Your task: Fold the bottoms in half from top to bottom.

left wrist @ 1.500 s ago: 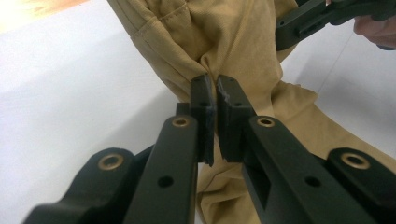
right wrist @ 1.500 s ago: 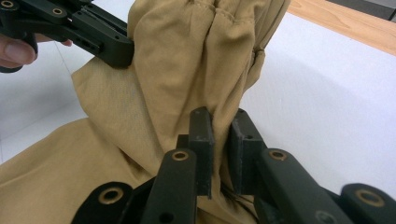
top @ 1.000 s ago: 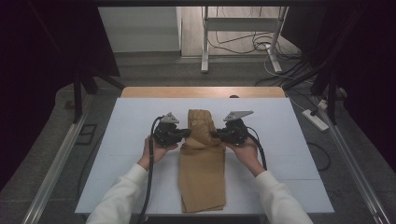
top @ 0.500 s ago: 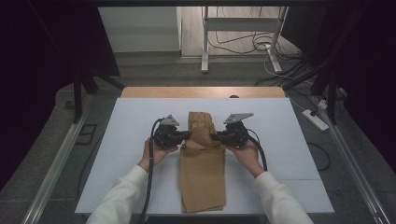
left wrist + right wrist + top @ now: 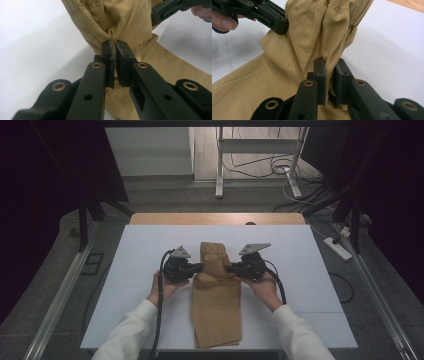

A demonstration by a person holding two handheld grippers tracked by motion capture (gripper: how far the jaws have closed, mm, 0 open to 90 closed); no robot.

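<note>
Tan cotton trousers (image 5: 216,295) lie lengthwise mid-surface, far end bunched and lifted. Left hand-held gripper (image 5: 114,48) is clamped on one edge; the right hand-held gripper (image 5: 330,65) seems clamped on the opposite edge, though its bite looks looser. Uneven pulling could slip cloth free and spoil the fold on the white surface (image 5: 125,270).

I found no readable text, label, brand, number or sign anywhere: none on the tan trousers (image 5: 217,295), the white table (image 5: 130,270) or the black grippers I held.
</note>
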